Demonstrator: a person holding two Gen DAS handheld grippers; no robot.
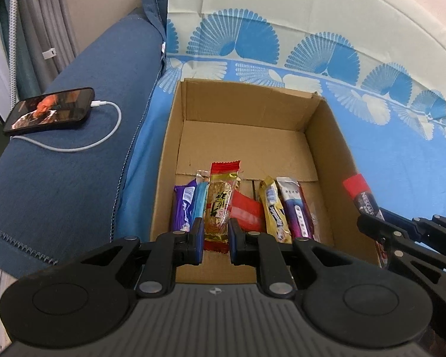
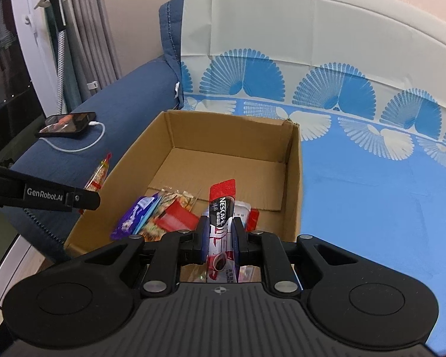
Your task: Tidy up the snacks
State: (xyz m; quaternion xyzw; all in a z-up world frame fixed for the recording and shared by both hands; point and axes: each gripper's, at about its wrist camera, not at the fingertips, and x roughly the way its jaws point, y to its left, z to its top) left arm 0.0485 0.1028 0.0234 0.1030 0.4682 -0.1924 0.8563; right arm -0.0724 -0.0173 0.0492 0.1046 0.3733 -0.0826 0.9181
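Snacks: several wrapped bars lie in the near end of an open cardboard box (image 1: 324, 136) on a blue-patterned sofa cover (image 1: 401, 160). Left gripper (image 1: 214, 238) jaws clamped on a clear, red-ended peanut bar (image 1: 220, 205) with black Chinese script, unreadable. Right gripper (image 2: 220, 238) jaws clamped on a red-and-black stick sachet (image 2: 221, 208) printed "NESCAFE". Left gripper's side reads "GenRobot.AI". Phone (image 1: 49, 110), screen lit, cable plugged in, on the sofa arm.

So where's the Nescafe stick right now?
The Nescafe stick is pinched in the right tool, above the near end of the cardboard box, over the snacks already inside.
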